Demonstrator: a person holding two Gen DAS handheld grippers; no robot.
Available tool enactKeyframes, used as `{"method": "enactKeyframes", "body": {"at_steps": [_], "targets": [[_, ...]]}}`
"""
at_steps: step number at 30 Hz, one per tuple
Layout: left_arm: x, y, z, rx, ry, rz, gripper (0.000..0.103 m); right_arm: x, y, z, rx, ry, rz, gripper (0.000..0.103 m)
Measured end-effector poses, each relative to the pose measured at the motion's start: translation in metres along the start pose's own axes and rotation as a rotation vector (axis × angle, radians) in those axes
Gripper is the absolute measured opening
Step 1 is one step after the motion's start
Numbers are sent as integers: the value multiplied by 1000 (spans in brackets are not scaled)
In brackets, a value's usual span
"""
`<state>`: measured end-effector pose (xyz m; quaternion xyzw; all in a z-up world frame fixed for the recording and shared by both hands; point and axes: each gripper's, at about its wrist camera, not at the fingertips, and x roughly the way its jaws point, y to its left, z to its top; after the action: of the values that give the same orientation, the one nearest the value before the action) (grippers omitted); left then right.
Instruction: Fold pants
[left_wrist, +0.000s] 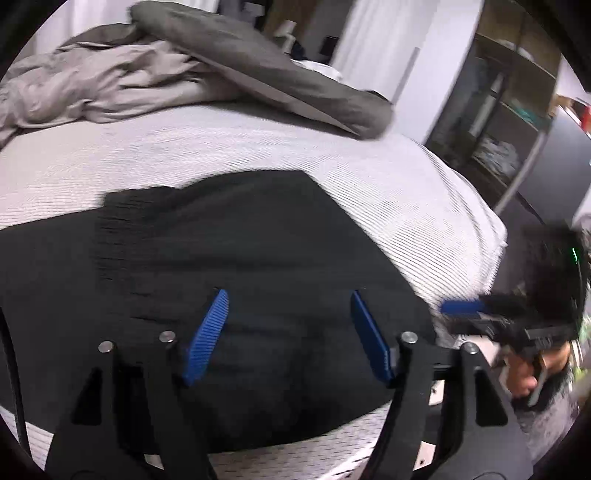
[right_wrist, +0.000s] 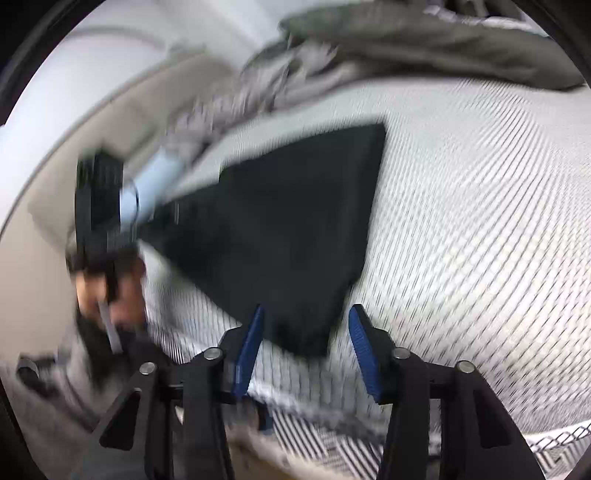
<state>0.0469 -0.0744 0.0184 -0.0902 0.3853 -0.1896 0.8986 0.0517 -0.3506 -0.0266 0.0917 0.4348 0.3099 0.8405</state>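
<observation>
Two grippers hang over a bed (left_wrist: 369, 177) with a white ribbed cover, and black pants (left_wrist: 240, 258) lie flat on this cover, folded into a compact dark shape. In the left wrist view the pants fill the near half of the bed and reach close to its near edge, while their far edge ends about the middle of the cover. The left gripper (left_wrist: 288, 332) is above the pants with its blue fingers (left_wrist: 207, 336) spread apart; nothing is between them, and they do not press on the cloth. In the right wrist view the pants (right_wrist: 295, 229) look like a dark wedge whose narrow end points to the near edge of the bed. The right gripper (right_wrist: 304, 347) is just over this narrow end, its jaws are also apart, and the blue fingers (right_wrist: 251, 350) stand on either side of the tip of the cloth without pinching it. The same gripper shows at the right edge of the bed in the left wrist view (left_wrist: 465, 308), with a hand (left_wrist: 524, 376) holding it, and the picture is blurred there. At the far edge of the bed lies a crumpled grey blanket (left_wrist: 92, 85) and a darker grey pillow (left_wrist: 266, 70) on top of it. Beyond the right side of the bed stands a dark shelf (left_wrist: 495, 110), well apart from the pants.
</observation>
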Motion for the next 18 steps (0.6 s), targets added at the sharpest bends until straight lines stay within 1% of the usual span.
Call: {"method": "enactKeyframes", "body": {"at_steps": [2,4,5,6,7,9,10,12,15,16,18], "targets": [[15,-23,-6,51,47,-37,66,11,-2,8,28,14,-10,49],[29,-47,-16,149,91,-40,66,30,-2,12,24,60,-36,49],[38,-56,-22,200,117,-13,66,37,-1,14,16,78,-52,49],[48,-62,-29,253,151,35,66,44,0,15,12,92,-66,49],[52,-65,-34,278,159,52,66,51,-1,19,11,106,-70,49],[52,-65,-36,278,157,49,67,57,-7,28,4,126,-80,45],[52,-64,-35,273,167,41,67,63,-9,37,6,131,-84,41],[52,-61,-35,264,181,27,67,68,-18,44,40,131,-64,38],[55,-60,-36,263,192,11,67,88,-39,71,101,133,-47,30],[57,-54,-33,262,193,8,67,95,-46,82,124,133,-40,27],[58,-54,-34,268,194,3,67,110,-62,105,174,129,-22,26]]}}
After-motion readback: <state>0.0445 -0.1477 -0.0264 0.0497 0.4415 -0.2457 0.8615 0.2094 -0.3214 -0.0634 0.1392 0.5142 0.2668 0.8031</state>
